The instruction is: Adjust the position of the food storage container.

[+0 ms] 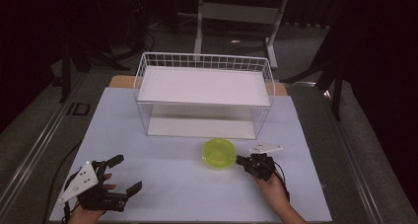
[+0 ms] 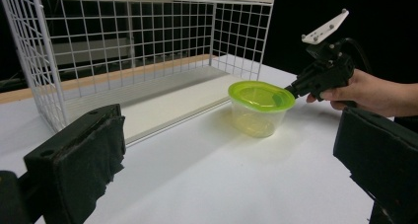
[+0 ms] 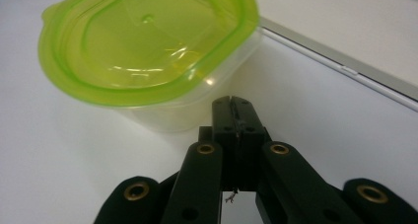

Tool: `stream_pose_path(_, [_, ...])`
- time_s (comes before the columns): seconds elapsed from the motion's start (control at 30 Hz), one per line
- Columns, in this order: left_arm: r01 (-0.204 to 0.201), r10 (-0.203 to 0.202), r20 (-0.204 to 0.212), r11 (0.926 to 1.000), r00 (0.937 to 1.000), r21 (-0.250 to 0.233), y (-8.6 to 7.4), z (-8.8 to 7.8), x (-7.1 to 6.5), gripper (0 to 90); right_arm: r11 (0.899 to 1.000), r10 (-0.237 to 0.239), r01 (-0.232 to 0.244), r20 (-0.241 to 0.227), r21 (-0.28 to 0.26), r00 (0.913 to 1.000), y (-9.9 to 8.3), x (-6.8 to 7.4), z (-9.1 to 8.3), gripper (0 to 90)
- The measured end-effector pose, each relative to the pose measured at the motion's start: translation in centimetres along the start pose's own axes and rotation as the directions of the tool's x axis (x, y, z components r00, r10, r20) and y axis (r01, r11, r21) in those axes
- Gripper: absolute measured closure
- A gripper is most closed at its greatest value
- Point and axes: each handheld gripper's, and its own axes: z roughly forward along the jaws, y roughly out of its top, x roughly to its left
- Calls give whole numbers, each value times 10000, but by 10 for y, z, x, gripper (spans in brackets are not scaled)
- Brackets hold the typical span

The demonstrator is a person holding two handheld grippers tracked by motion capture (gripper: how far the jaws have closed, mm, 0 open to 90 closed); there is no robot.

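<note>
White tabletop (image 1: 162, 184) in a dark room, wire rack (image 1: 204, 93) at the back; the tub (image 1: 219, 153), clear plastic with a green lid, sits just in front of the rack, the right gripper (image 1: 240, 160) with jaws fully closed and tips right at its side, the left gripper (image 1: 121, 173) well apart with jaws wide and empty. Tub looks empty, so likely light, thin-walled, a bit flexible and slick, easy to skid or tip if nudged. Best hold is probably across the stiff lid rim or on opposite walls just under it, not the lid's middle.
</note>
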Motion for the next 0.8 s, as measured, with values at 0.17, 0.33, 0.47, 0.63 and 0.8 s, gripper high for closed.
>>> stream_pose_path(0.17, [35,-35,10,10000,10000,-31,0,-1,1,2,9998,64,-61,-168,179,9998,3,4,9,900])
stream_pose_path(0.33, [96,-96,16,10000,10000,-18,-1,0,1,2,9995,18,-8,-314,312,9995,8,11,20,900])
stream_pose_path(0.47, [57,-57,33,10000,10000,18,-1,0,0,2,9993,76,-57,-521,362,9986,11,17,29,900])
stream_pose_path(0.63, [75,-74,62,10000,10000,-6,-1,0,1,2,9988,171,-140,-671,467,9976,15,22,37,900])
stream_pose_path(0.8, [66,-66,56,10000,10000,13,-1,0,1,2,9990,40,-9,-706,442,9975,22,26,48,900])
